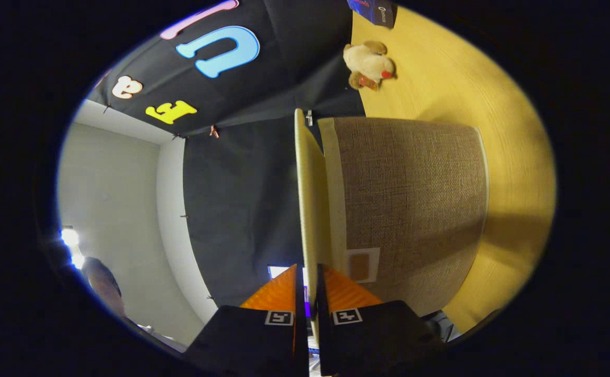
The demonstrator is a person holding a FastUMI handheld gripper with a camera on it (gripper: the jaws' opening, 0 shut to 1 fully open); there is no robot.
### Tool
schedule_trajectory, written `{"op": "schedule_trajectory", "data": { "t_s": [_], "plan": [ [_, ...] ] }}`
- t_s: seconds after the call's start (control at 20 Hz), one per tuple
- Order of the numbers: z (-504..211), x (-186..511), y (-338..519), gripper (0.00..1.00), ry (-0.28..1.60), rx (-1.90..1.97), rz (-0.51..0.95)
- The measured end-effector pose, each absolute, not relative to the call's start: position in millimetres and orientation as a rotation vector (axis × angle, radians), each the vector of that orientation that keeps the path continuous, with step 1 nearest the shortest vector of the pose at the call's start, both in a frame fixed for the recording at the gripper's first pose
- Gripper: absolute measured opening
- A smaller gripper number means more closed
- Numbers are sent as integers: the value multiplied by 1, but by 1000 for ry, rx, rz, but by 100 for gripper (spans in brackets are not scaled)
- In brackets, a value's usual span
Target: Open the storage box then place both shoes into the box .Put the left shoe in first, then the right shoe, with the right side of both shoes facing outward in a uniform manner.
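Gripper view, rolled on its side: the gripper (310, 285) has its fingers pressed together on the thin edge of the cream lid (309, 209), which passes between them, apparently so the lid can be swung up and away from the woven-fabric storage box (409, 209). That box sits just ahead on the wooden table (456, 78); a plush toy (368, 64) lies well beyond. Judged: opening step, shoes not yet loaded
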State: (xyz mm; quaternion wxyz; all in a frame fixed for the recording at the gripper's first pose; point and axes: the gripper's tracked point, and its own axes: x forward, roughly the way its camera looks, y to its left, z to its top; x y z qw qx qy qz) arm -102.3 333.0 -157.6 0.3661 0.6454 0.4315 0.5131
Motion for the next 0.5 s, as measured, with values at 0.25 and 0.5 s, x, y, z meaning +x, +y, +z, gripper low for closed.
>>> {"op": "schedule_trajectory", "data": {
  "t_s": [0.25,0.5],
  "plan": [
    [-104,-104,316,12,1002,1579,1339],
    [-49,-100,339,12,916,1427,1305]
  ]
}}
